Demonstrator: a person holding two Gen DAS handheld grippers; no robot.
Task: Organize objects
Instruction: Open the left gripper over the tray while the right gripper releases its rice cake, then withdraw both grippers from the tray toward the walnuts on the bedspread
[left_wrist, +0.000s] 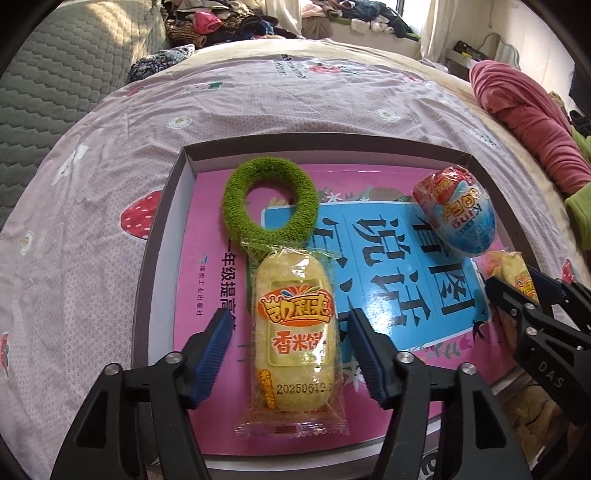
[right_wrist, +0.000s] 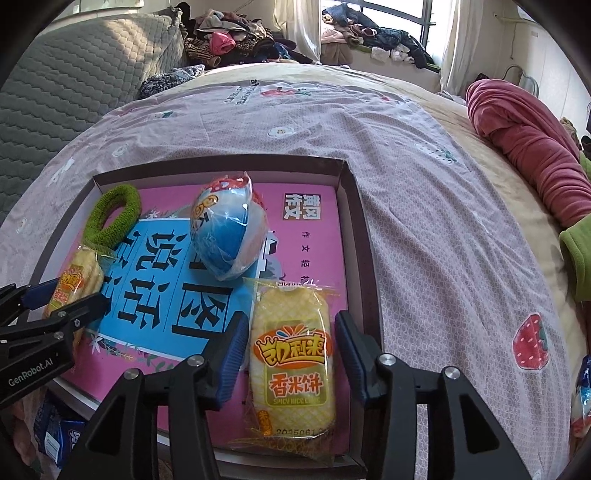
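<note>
Left wrist view: the left gripper (left_wrist: 290, 354) straddles a rice-cracker packet (left_wrist: 291, 339) lying in a shallow box (left_wrist: 162, 236) on the bed (left_wrist: 92, 206); its jaws stand apart, clear of the wrapper on both sides. Beyond lie a green fabric ring (left_wrist: 269, 206) and a wrapped toy egg (left_wrist: 456, 214). Right wrist view: the right gripper (right_wrist: 291, 354) straddles a second rice-cracker packet (right_wrist: 291, 362) at the box's right wall, jaws parted and not pressing it.
</note>
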